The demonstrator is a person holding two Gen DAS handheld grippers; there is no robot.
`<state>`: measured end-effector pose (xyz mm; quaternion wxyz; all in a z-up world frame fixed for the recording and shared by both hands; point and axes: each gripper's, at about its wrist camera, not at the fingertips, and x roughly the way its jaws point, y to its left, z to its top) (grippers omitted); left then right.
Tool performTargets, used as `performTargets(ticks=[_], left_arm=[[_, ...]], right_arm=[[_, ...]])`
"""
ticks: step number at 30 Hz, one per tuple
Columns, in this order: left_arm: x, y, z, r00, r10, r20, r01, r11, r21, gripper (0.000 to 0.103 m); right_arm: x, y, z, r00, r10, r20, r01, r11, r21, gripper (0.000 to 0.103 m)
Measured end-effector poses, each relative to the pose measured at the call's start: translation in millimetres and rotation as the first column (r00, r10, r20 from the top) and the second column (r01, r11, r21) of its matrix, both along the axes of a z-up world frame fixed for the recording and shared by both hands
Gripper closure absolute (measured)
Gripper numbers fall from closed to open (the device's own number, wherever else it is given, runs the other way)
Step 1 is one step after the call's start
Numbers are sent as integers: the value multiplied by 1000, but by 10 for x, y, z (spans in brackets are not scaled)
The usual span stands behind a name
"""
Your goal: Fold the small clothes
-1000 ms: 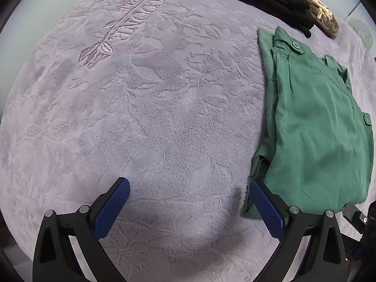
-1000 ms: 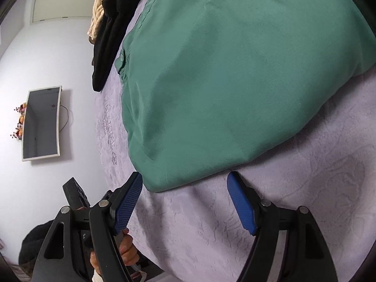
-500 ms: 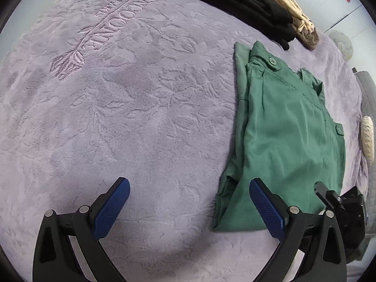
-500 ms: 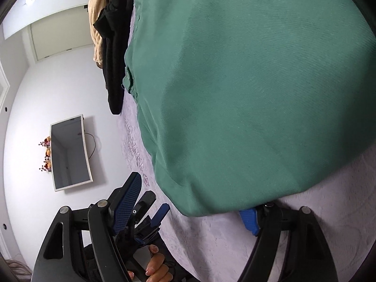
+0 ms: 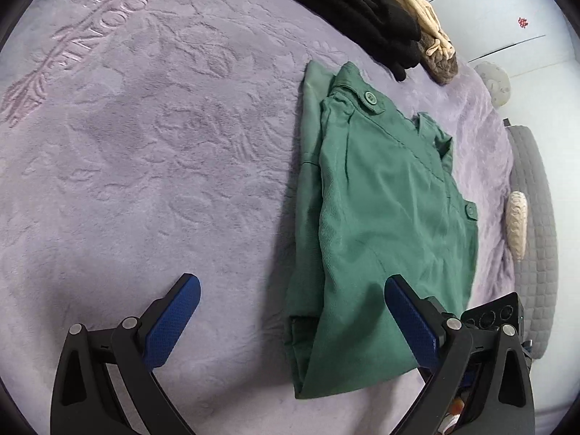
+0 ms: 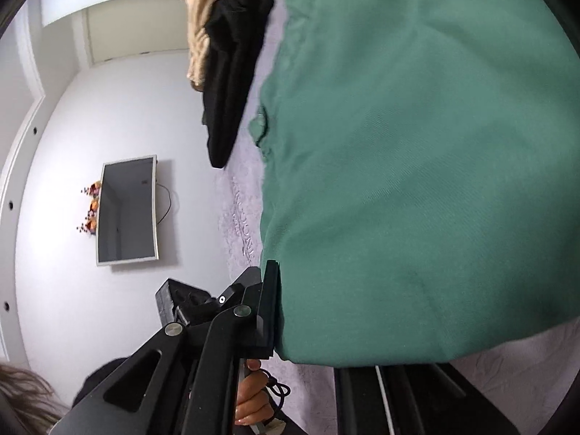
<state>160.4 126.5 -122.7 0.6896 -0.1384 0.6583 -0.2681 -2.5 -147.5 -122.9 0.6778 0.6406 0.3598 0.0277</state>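
Green shorts (image 5: 380,217) with buttoned tabs lie folded lengthwise on the lilac embossed blanket (image 5: 145,145). My left gripper (image 5: 290,319) hovers open over their near left corner. Its right finger (image 5: 409,322) is above the cloth and its left finger (image 5: 174,311) is above bare blanket. In the right wrist view the shorts (image 6: 417,163) fill the picture. My right gripper (image 6: 281,311) is closing on their near edge. One finger (image 6: 270,304) presses the fold and the other is hidden under the cloth. The right gripper's black body (image 5: 493,317) shows at the shorts' near right corner.
Black garments (image 5: 355,3) and a beige knit (image 5: 417,3) are piled at the blanket's far edge. A grey quilt (image 5: 536,224) and a pale cushion (image 5: 516,217) lie to the right. A wall screen (image 6: 127,210) and a person's hand (image 6: 253,395) show in the right wrist view.
My right jaws went from wide open to closed over the shorts' near edge. My left gripper swung right, so the shorts now sit under its right finger.
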Motion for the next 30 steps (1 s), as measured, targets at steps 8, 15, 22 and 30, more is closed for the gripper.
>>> performTargets(ticks=[8,15,22,30], left_arm=[[351,-606,-75,991,-63,-115,36,975,-219,1],[287,-1084,-201,982,-184,-43,183,983,-19,1],[214,-1186,-270,968,-251,7,249,965,83,1],[96,-1290,-110,943,-319,98,294,933,209,77]], right_arm=[[31,-29,166,996,94,-10,-94,992,-88,93],[-147,42,80,967,218,-128,-231,968,-97,89],[-550,-441,465,959,184,-217,-244,924,-293,62],[-575,-1009,407,942,76,-328,-247,818,-519,95]])
